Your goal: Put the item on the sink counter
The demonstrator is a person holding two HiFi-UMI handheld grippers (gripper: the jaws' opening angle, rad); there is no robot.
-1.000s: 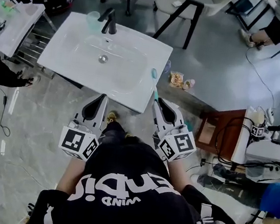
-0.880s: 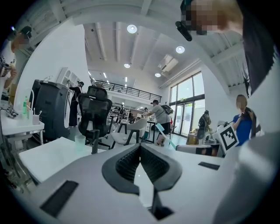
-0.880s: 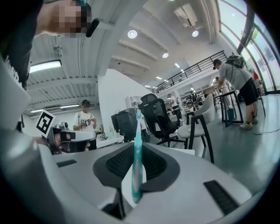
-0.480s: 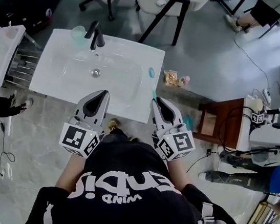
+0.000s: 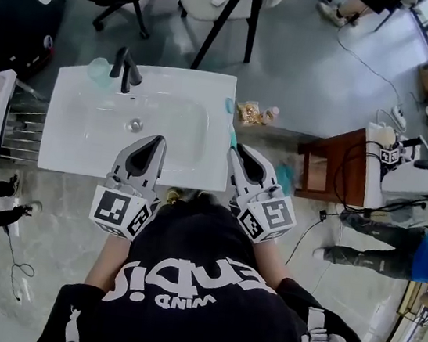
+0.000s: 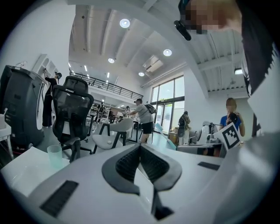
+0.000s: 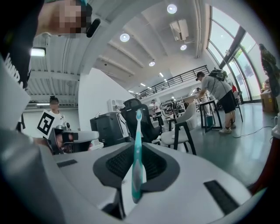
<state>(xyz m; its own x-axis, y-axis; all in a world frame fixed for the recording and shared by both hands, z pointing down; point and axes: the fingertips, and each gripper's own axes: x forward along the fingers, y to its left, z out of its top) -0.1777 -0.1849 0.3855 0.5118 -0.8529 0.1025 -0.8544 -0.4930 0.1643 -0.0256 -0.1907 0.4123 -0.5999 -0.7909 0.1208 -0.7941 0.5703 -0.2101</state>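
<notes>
Right gripper view: the teal toothbrush [image 7: 137, 175] stands upright, clamped in my right gripper [image 7: 138, 146], not yet set down. The sink counter [image 5: 217, 95] lies just ahead of its tip. My left gripper [image 6: 140, 148] is closed and empty.

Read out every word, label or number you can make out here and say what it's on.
"Endi": large white print on the person's black shirt, upside down in the head view; its end is lost in a fold.
"WIND": smaller print next to it, probably.
The square markers on the left hand-held gripper and right hand-held gripper: patterns, no letters.
On the toothbrush: no print readable.
</notes>
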